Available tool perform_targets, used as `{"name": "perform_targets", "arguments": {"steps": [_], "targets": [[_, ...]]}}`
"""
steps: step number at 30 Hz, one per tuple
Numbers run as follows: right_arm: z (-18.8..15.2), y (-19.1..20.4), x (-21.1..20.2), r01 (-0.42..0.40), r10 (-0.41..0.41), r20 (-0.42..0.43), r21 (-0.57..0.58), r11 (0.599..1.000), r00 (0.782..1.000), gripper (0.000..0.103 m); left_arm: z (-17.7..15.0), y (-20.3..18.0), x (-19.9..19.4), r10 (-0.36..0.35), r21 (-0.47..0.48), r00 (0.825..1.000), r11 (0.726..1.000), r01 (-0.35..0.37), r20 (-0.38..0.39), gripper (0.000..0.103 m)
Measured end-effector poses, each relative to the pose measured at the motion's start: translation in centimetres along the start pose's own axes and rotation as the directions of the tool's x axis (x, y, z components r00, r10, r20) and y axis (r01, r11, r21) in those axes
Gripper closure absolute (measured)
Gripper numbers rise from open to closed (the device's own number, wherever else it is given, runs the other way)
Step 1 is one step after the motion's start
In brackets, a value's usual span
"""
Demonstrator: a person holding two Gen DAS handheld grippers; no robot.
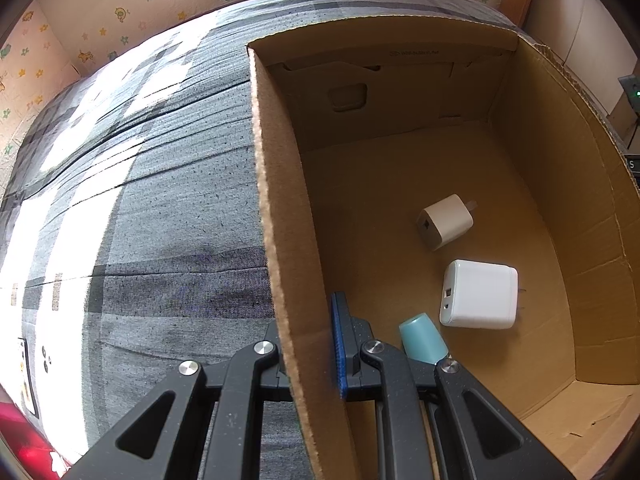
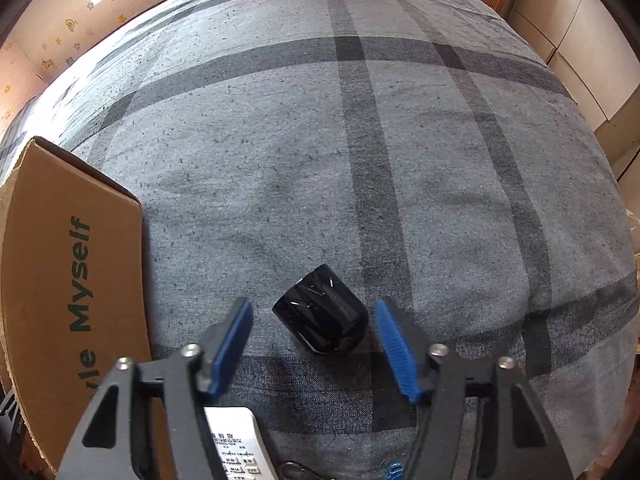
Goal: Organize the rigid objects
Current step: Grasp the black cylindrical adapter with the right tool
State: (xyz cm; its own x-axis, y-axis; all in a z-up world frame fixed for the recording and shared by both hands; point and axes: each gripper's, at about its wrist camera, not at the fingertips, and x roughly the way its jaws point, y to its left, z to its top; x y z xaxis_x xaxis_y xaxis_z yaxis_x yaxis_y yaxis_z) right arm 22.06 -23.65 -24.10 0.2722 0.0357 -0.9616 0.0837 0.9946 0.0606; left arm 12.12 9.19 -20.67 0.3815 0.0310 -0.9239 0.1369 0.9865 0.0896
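Left gripper (image 1: 310,344) jaws are clamped on the cardboard box (image 1: 280,216) wall, steadying it. Right gripper (image 2: 316,340) jaws straddle the black cap (image 2: 320,318), part-open, not touching.

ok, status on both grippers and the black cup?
Left gripper shut on box wall. Right gripper open around black cup, no contact. Nothing blocking.

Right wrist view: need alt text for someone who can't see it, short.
A small black cup lies tipped on a grey plaid bedcover, between the blue-padded fingers of the right gripper, which do not touch it. A cardboard box printed "Myself" stands at the left edge, and part of a white remote control shows at the bottom.
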Motion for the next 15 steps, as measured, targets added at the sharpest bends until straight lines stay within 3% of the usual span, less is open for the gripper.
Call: {"name": "perform_targets", "arguments": {"steps": [15], "targets": [[-1.0,0.2,-2.0,0.047,-0.047,0.004,-0.031,0.998,0.999,0.050,-0.2,-0.2,0.0,0.011,0.008,1.000,1.000,-0.011,0.001,0.090]]}}
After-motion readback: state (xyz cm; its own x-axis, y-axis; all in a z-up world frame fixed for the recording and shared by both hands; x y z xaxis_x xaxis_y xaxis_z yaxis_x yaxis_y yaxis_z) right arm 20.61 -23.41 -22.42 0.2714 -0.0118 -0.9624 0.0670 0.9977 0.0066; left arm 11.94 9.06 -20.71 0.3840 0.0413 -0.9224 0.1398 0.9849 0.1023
